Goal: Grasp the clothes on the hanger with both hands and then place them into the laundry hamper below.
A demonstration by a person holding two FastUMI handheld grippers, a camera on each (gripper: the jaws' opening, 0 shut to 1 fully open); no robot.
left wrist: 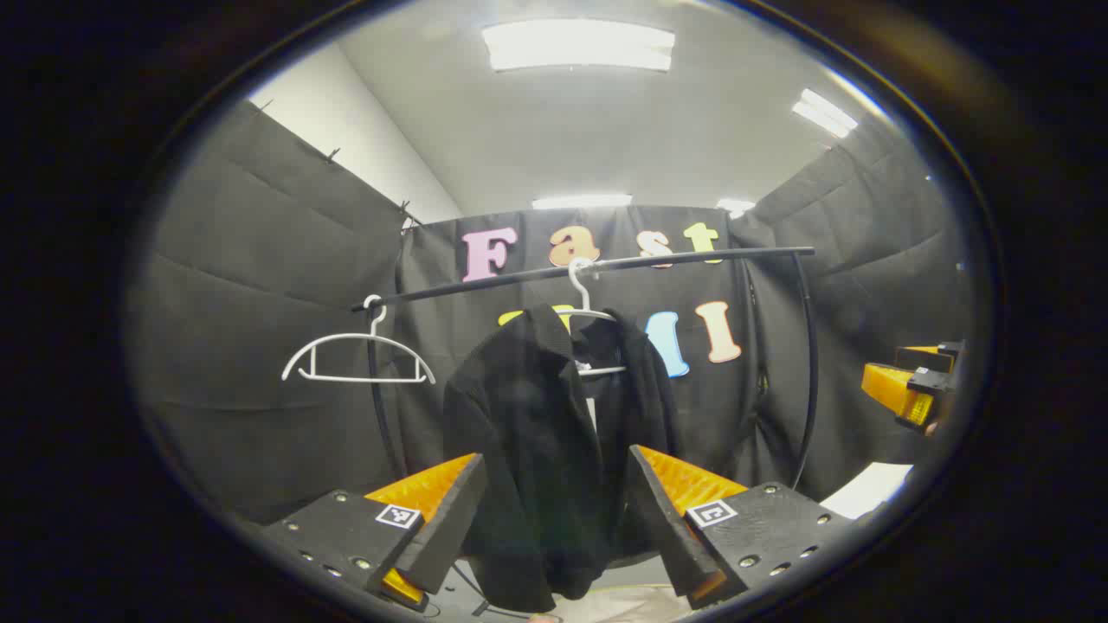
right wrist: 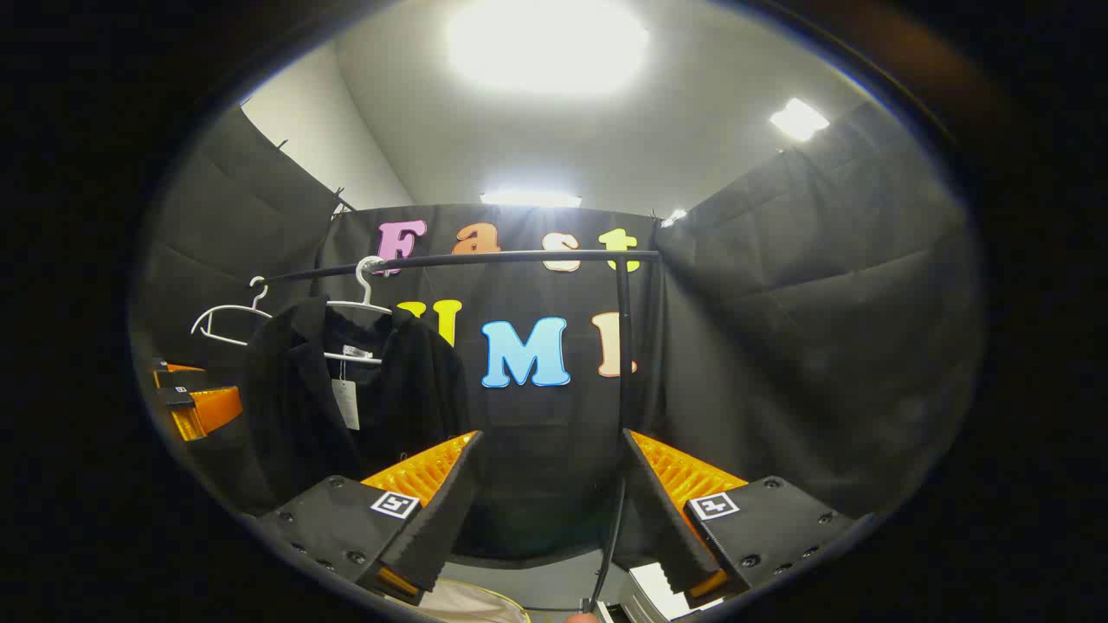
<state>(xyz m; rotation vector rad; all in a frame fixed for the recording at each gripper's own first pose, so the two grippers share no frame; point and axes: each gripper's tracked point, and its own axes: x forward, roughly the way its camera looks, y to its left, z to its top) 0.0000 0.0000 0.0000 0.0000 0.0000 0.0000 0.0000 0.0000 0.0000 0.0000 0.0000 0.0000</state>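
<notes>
So I'm at the very start of this one, the approach step, nothing grabbed yet. In the left gripper view the black jacket-like garment (left wrist: 554,441) hangs dead centre of the frame on a white wire hanger (left wrist: 589,322), which hooks over a thin black clothes rail (left wrist: 658,260) running across the upper middle. A second white plastic hanger (left wrist: 357,356), bare, sits on the rail at centre-left.

My left claw (left wrist: 556,510) is spread wide at the bottom of the frame, fingers released, with the garment lined up in the gap between them but farther off as far as I can judge, not touching. The right claw (right wrist: 550,510) is also released and holding nothing. In the right gripper view the garment sits in the left half of the frame, well off to the side of the gap between its fingers, so that hand isn't lined up yet. The rail's upright post (right wrist: 623,346) is right of centre there.

The laundry hamper is hard to make out. There's a pale rim-like edge (right wrist: 476,601) at the bottom of the right gripper view that might be it, but I can't say for sure.

Next I reckon I need to swing the right claw over toward the garment, push both in near the shoulders, clench on the cloth, then lift it clear of the hanger without dragging the hook off the rail.
</notes>
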